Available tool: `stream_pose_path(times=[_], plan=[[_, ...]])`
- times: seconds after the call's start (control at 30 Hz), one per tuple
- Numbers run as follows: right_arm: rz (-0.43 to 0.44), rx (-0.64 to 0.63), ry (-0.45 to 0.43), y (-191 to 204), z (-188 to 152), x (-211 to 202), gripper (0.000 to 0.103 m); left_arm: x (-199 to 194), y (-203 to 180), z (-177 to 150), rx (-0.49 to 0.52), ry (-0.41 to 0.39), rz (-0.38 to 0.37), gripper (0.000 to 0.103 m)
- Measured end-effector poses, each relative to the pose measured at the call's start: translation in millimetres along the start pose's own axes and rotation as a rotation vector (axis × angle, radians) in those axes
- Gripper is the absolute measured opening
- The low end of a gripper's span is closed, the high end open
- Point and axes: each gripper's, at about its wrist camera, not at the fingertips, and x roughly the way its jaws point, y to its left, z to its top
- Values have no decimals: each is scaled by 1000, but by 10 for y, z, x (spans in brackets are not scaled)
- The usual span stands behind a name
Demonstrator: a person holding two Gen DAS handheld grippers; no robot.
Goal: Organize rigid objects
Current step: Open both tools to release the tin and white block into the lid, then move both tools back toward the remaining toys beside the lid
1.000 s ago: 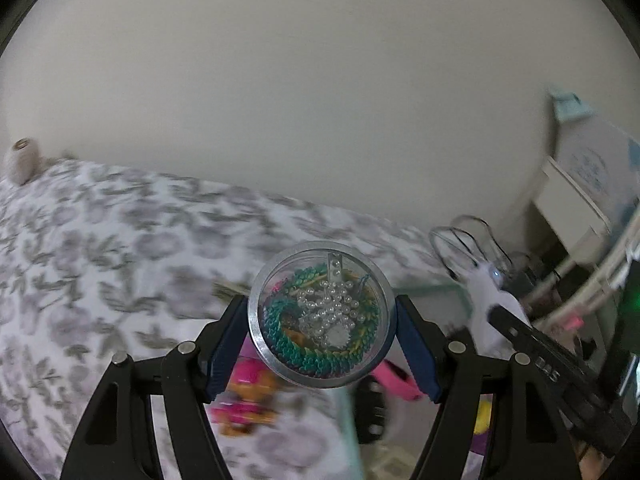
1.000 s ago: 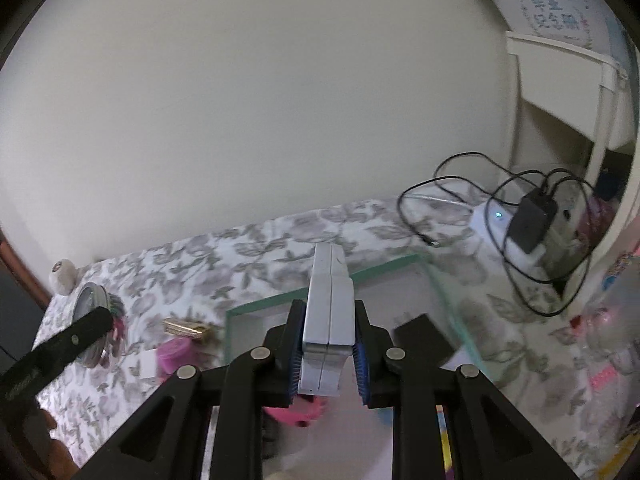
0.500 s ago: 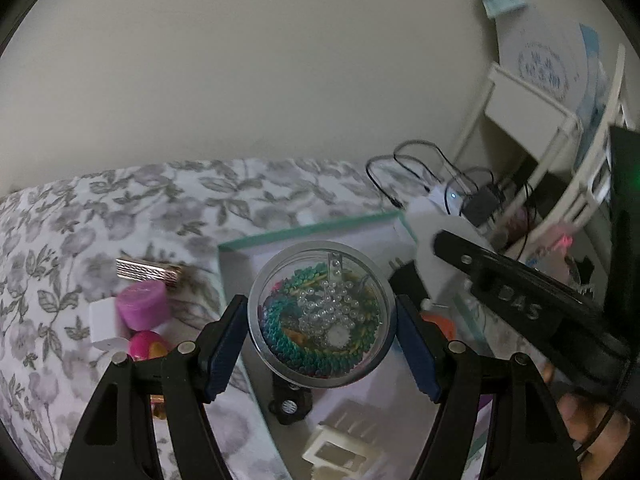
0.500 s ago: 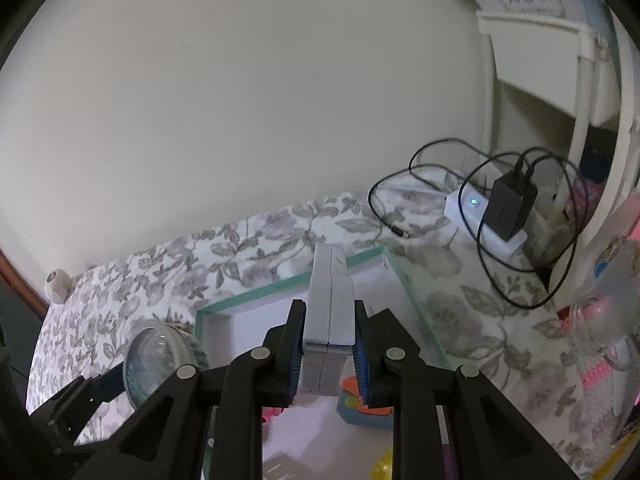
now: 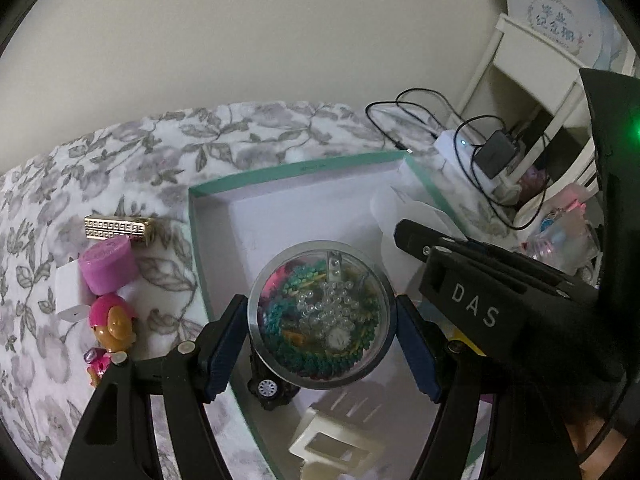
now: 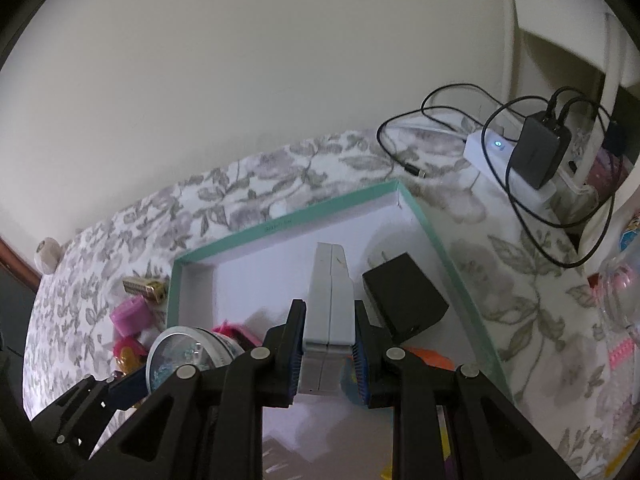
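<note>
My left gripper (image 5: 322, 316) is shut on a round clear case of beads (image 5: 320, 314) and holds it above the near part of a teal-rimmed white box (image 5: 296, 170). The case also shows in the right wrist view (image 6: 188, 354). My right gripper (image 6: 329, 332) is shut on a flat grey case (image 6: 329, 296), held on edge above the same box (image 6: 280, 226). The right gripper shows in the left wrist view (image 5: 424, 240), to the right of the bead case.
Inside the box lie a black charger (image 6: 404, 300), a toy car (image 5: 268, 388) and a cream frame (image 5: 328, 440). Left of it on the floral cloth lie a gold clip (image 5: 116, 228), a pink cylinder (image 5: 106, 266) and a pink figure (image 5: 112, 324). A power strip with cables (image 6: 516, 152) sits at the right.
Both grippers have swung right and tilted down over the box, each still holding its item. The left gripper came from over the bare cloth to above the box.
</note>
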Motion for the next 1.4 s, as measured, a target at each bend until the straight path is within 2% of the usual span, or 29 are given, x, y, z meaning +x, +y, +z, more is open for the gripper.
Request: stream_pose_path(times=[0.2, 0.4, 0.5, 0.57, 0.83, 1.07, 1.4], plan=[[-17, -6, 34, 12, -34, 70, 26, 34, 77, 2, -36, 25, -8, 74], [-24, -14, 46, 26, -36, 85, 26, 47, 49, 7, -24, 42, -2, 74], [-26, -22, 45, 45, -25, 70, 26, 28, 54, 18, -30, 48, -27, 76], [-26, -23, 32, 58, -2, 23, 26, -9, 66, 32, -43, 42, -42, 80], [-26, -30, -44, 123, 114, -253, 26, -234, 101, 107, -47, -8, -51, 80], [-29, -22, -93, 149, 166, -417, 26, -389, 336, 161, -102, -41, 21, 80], [-38, -40, -67, 207, 135, -337, 26, -455, 806, 167, -237, -71, 136, 80]])
